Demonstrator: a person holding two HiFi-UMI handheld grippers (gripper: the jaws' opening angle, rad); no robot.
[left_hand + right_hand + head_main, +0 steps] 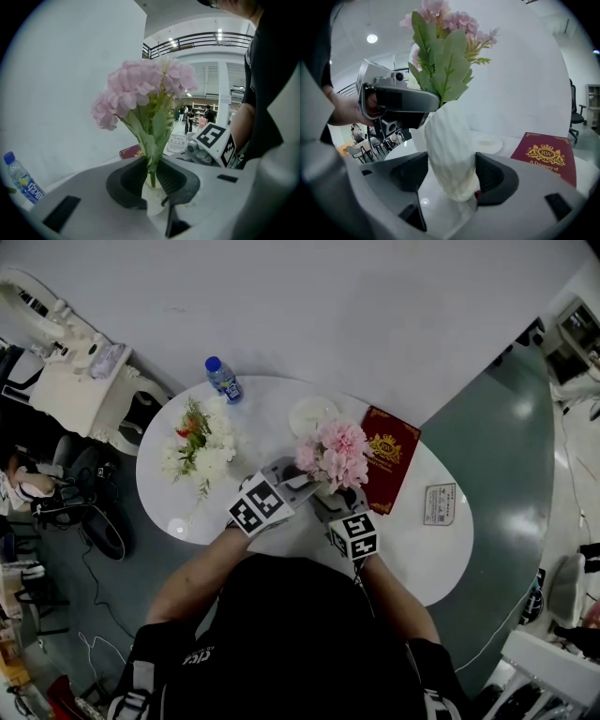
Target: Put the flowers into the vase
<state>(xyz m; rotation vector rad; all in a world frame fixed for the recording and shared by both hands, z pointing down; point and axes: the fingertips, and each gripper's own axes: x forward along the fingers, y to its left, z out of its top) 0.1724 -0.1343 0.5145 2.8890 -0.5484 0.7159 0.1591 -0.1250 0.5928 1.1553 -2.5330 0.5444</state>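
A: Left tool (pixel 151 180)?
B: Narrow. We read it pinched on the stems of the pink flowers (pixel 140 91), just above the mouth of the vase (pixel 449 150).
A: Right tool (pixel 451 176)?
B: Wide, pads pressed on both sides of the vase, which leans. Stems sit in its mouth, frame centre in the head view. We can't tell if it rests on the worktop (pixel 281 427).
A: Around it?
B: Red book (pixel 386 456) right, white bunch (pixel 199 448) left, water bottle (pixel 223 379) upper left.

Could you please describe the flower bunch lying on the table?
On the white table, go to its left side, near the blue-capped bottle. The bunch lies flat there, white with a red spot, unlike the upright pink flowers.
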